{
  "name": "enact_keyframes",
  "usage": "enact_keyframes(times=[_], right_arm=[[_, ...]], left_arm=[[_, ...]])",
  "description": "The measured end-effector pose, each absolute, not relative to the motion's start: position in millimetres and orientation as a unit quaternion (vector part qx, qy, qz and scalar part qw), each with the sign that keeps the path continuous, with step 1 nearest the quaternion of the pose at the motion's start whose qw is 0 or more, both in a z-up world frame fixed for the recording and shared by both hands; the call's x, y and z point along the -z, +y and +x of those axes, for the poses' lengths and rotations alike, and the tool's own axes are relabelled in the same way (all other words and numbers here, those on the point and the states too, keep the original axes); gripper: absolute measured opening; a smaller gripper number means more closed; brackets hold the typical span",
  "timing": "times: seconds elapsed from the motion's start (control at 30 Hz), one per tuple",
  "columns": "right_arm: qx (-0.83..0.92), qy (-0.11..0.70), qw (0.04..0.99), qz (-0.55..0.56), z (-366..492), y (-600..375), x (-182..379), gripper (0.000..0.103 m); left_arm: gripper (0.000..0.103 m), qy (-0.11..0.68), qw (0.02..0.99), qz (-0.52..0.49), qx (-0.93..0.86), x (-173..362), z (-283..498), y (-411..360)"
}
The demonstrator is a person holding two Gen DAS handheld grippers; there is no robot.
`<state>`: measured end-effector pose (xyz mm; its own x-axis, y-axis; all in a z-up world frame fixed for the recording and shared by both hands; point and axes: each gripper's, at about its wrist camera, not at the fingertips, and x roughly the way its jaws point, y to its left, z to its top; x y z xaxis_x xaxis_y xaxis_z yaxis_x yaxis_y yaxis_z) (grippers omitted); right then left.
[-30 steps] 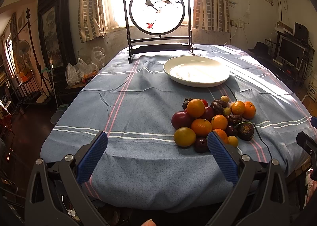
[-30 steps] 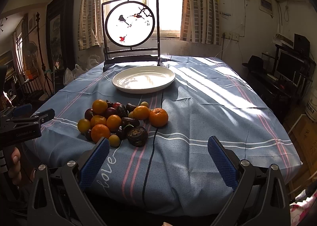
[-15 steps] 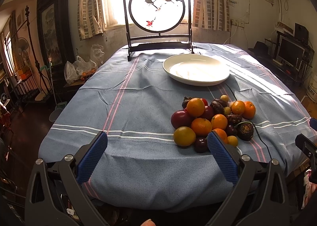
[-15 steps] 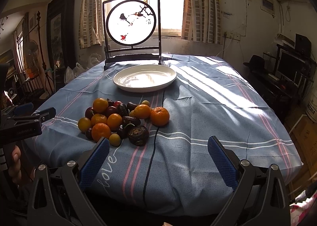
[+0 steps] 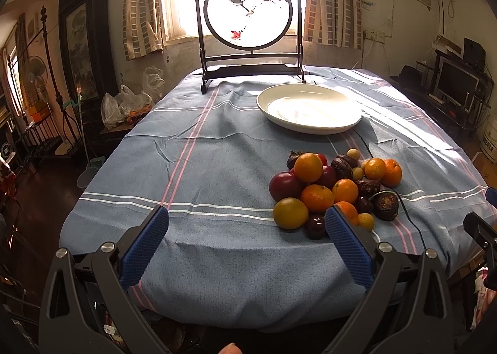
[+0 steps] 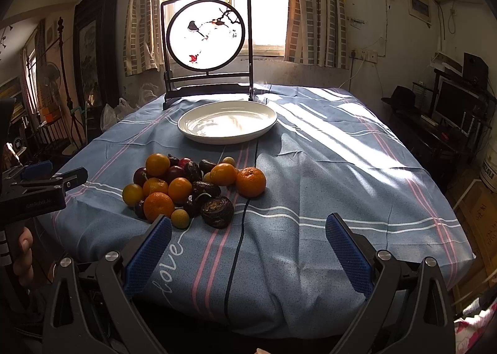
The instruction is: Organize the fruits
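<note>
A pile of fruit (image 5: 334, 187) lies on the blue striped tablecloth: oranges, dark red plums, small yellow fruits and dark wrinkled ones. It also shows in the right wrist view (image 6: 189, 186). An empty white plate (image 5: 309, 108) (image 6: 226, 122) stands behind the pile. My left gripper (image 5: 247, 223) is open and empty, near the table's front edge, left of the pile. My right gripper (image 6: 248, 229) is open and empty, at the front edge, right of the pile.
A dark framed round screen with bird painting (image 5: 248, 15) (image 6: 206, 34) stands at the table's far end. A thin black cable (image 6: 240, 229) runs down the cloth past the fruit. Plastic bags (image 5: 124, 105) and shelves are at left, a monitor (image 5: 455, 82) at right.
Both grippers have edged a little forward toward the table; fruit and plate have not moved. Both stay open.
</note>
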<state>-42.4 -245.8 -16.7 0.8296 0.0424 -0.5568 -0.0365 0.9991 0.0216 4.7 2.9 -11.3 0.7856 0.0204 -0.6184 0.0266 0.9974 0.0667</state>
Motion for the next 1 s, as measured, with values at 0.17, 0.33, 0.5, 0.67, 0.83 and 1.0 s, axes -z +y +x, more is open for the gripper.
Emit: enact_keyframes(times=[0.17, 0.33, 0.5, 0.67, 0.83, 1.0], right_arm=[[-0.019, 0.296, 0.955, 0.005, -39, -248, 20, 0.099], [-0.018, 0.313, 0.949, 0.017, -33, -253, 33, 0.099], [-0.031, 0.342, 0.939, 0.029, -19, -251, 49, 0.099], [-0.036, 0.351, 0.935, 0.021, -11, -247, 56, 0.099], [-0.032, 0.362, 0.931, 0.032, -3, -253, 63, 0.099], [-0.034, 0.374, 0.926, 0.041, 4, -256, 69, 0.099]], left_arm=[[0.099, 0.337, 0.941, 0.039, 0.014, 18, 10, 6], [0.099, 0.376, 0.925, 0.041, 0.044, 45, 27, 26], [0.098, 0.396, 0.915, 0.049, 0.057, 70, 42, 31], [0.093, 0.384, 0.914, 0.106, 0.082, 79, 51, 4], [0.061, 0.402, 0.902, 0.116, 0.108, 89, 67, -9], [0.060, 0.398, 0.901, 0.122, 0.126, 92, 71, -16]])
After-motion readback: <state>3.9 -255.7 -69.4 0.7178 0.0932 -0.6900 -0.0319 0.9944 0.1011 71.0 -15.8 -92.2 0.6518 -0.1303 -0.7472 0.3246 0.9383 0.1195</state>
